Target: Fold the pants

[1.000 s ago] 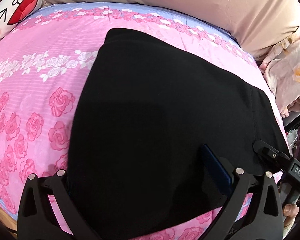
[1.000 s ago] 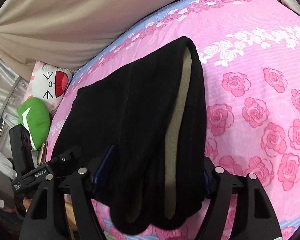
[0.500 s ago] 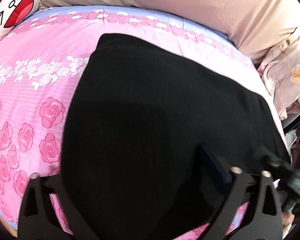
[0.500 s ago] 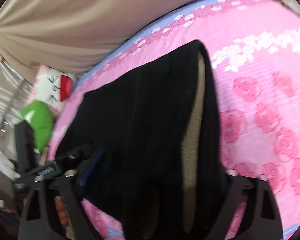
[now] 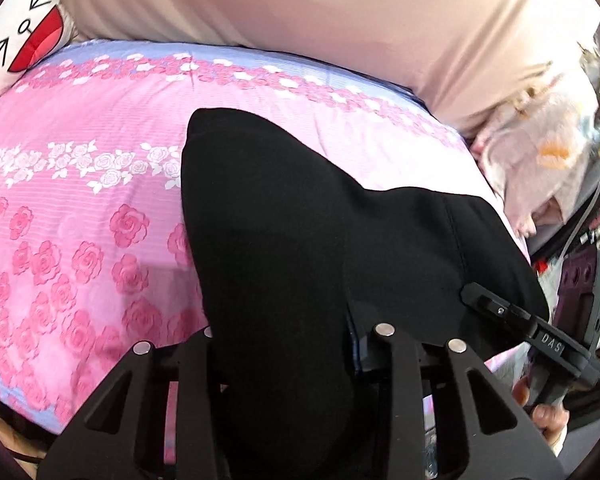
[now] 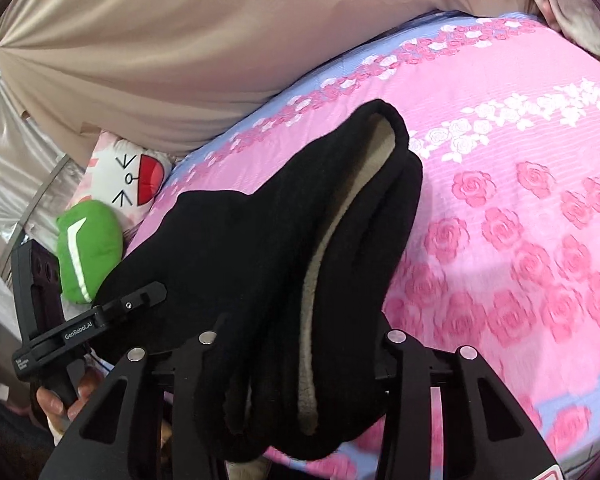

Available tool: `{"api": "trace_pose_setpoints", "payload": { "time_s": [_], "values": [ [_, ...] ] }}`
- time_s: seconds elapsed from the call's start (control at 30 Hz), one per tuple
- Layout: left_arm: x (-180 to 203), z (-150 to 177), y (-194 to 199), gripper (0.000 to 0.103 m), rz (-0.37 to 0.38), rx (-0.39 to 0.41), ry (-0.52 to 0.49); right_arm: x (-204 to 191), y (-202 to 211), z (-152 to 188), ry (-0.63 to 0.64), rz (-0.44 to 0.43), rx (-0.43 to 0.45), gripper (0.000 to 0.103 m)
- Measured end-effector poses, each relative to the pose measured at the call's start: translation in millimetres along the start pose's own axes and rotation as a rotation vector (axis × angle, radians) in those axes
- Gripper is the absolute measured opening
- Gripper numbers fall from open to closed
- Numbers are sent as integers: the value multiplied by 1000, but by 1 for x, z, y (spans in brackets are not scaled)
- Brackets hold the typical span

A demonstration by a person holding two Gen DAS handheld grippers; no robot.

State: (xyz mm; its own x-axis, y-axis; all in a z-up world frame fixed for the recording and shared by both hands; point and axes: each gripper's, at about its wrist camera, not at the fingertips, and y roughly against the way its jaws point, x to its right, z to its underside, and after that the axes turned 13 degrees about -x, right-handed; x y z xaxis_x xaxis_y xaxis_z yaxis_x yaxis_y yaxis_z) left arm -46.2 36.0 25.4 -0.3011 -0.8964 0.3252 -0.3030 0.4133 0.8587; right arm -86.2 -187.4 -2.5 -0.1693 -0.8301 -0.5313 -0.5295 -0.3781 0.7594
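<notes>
Black pants point(image 5: 300, 240) lie across a pink bedspread point(image 5: 80, 184) printed with roses, and both ends nearest the cameras are lifted off it. In the left wrist view, the left gripper point(image 5: 284, 344) has its two black fingers drawn in against a thick bunch of the black cloth, which rises between them and hangs over the bottom of the frame. The rest of the pants spreads away to the right, still on the bed. The other tool shows at the right edge of this view, with a hand point(image 5: 548, 412) around its handle.

In the right wrist view, the right gripper point(image 6: 300, 344) pinches another thick fold of the pants point(image 6: 260, 240), whose pale fleece lining (a grey-beige strip) shows along the open edge. Behind the bed hangs a beige sheet point(image 6: 160, 40). A white cartoon-face cushion point(image 6: 128, 176) and a green plush toy point(image 6: 90, 248) sit at the bed's left edge.
</notes>
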Motion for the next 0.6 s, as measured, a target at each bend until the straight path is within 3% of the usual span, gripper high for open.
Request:
{"api": "trace_pose_setpoints", "payload": {
  "time_s": [0.2, 0.6],
  "values": [
    [14, 21, -14, 34, -120, -28, -31, 13, -9, 23, -43, 29, -37, 41],
    [31, 20, 25, 33, -120, 48, -70, -15, 28, 20, 38, 18, 43, 40]
  ]
}}
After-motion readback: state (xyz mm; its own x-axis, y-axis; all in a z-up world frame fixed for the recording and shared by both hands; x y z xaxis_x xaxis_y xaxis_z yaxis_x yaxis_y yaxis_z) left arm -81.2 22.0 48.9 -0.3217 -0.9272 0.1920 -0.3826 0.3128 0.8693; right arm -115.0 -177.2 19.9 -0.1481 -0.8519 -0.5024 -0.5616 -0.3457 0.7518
